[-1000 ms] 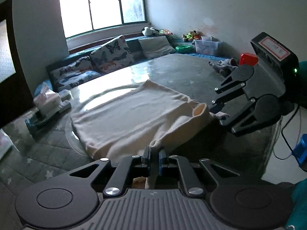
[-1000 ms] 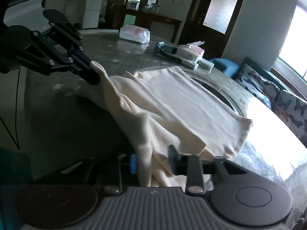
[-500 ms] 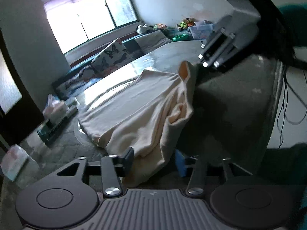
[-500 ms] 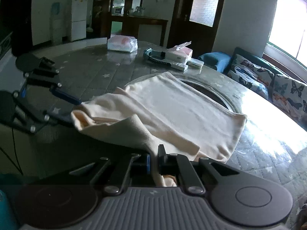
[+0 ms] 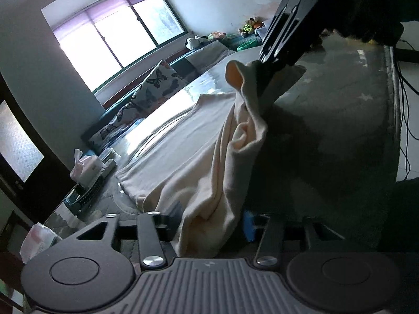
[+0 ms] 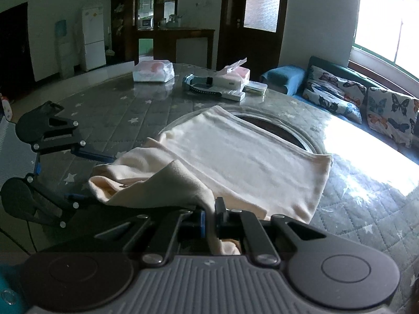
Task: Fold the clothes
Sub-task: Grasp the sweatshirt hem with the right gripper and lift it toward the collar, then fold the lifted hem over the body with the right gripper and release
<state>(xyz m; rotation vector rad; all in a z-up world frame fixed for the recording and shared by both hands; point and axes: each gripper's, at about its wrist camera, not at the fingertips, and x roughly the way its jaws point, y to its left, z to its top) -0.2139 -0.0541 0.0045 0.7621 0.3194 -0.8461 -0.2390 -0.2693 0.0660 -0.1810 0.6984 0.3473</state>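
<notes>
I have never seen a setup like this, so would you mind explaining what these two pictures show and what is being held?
There is no robot here: a person holds a two-finger gripper in each hand, and each gripper carries a wide-angle camera looking forward along its fingers. The dark ribbed shape at the bottom of each picture is the gripper itself.

One picture comes from the left gripper, whose fingers stand apart with the cream garment draped between them. The other comes from the right gripper, pinched shut on a fold of that garment. Each camera also sees the other gripper.

Most of the garment lies flat on a grey star-patterned table cover. Further back lie tissue packs.
</notes>
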